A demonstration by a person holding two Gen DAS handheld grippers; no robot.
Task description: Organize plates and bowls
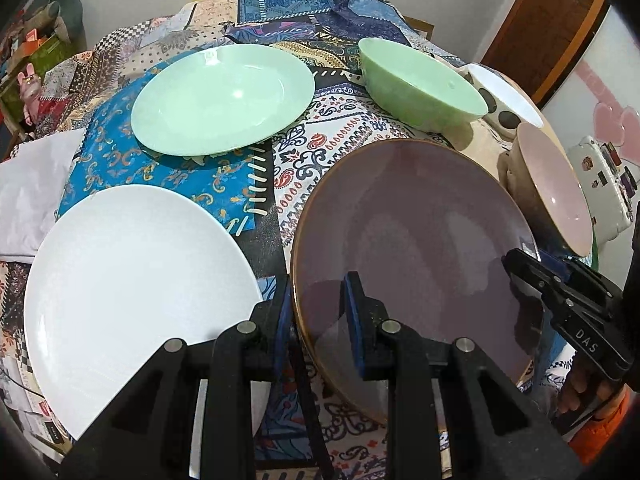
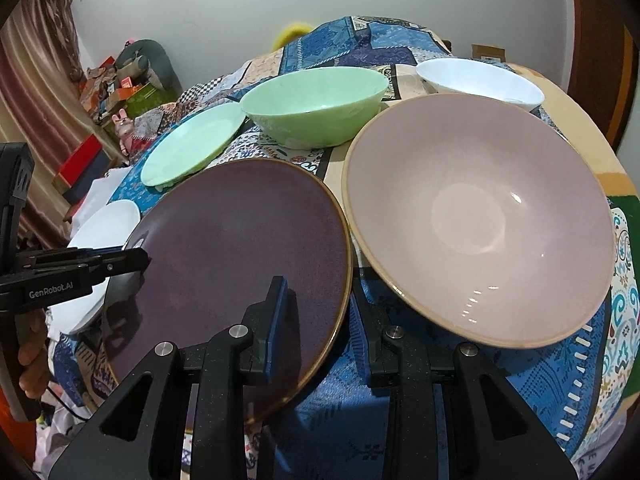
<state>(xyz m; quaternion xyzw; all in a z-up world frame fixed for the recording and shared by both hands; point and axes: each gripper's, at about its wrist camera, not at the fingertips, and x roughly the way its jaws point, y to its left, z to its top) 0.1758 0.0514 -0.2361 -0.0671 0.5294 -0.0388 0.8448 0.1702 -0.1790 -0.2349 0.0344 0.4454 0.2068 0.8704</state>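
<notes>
Purple plate [image 1: 416, 248] sits at the near right of the table, and both of my grippers are on it: the left gripper [image 1: 320, 316] straddles its near-left rim, one blue pad [image 1: 354, 296] on the top face and the other under the edge, while the right gripper [image 2: 316, 320] does the same on the near-right rim. The jaws look closed down on the rim on both sides, so I judge I have it pinched from two sides; whether it is clear of the patchwork cloth [image 1: 320, 152] I cannot tell. To do this well I would keep both grips even and raise the two sides together, level, since a glazed plate could slip out of a thin edge pinch if one side leads. The pink bowl [image 2: 480, 216] lies just beside the plate's right edge, nearly touching, so I would come straight up before travelling. The white plate [image 1: 132, 280] is near left, the green plate [image 1: 224, 96] farther left, the green bowl [image 1: 420, 88] and white bowl [image 2: 480, 80] at the far side. Stacking onto another plate seems the likely aim, so I would lower flat and centred.
</notes>
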